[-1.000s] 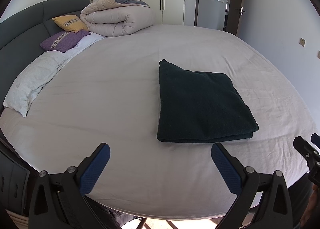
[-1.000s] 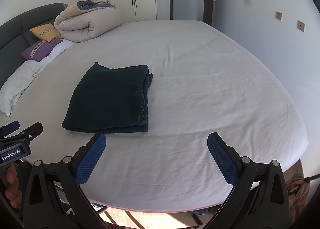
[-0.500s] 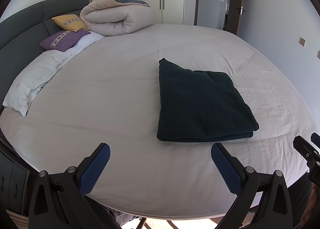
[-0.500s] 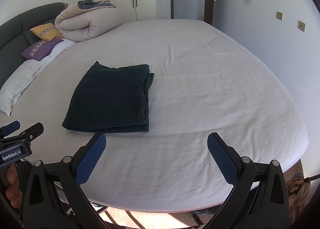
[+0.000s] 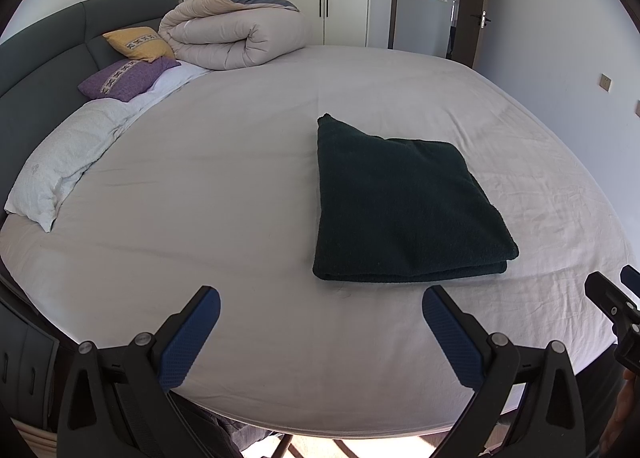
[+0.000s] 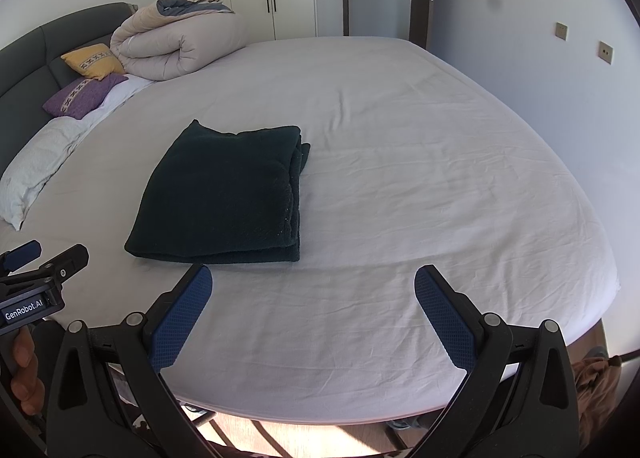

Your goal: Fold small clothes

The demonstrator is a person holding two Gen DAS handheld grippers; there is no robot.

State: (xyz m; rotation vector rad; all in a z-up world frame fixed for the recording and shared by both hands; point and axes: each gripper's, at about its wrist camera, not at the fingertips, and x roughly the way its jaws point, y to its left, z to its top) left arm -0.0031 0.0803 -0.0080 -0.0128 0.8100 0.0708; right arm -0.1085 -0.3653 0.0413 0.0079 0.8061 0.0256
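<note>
One dark fuzzy garment lies folded rectangular.

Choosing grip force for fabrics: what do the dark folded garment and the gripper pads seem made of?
Folded garment: likely thick fleece or terry knit, matte, with a fuzzy nap and bulky layered edges. Pads on the right hand-held gripper: probably blue rubber or textured plastic, with a fine grid pattern.

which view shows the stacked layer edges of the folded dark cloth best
The right wrist view: the folded dark cloth shows its stacked edges along its right side. The left wrist view shows mostly the flat top and near fold.
</note>
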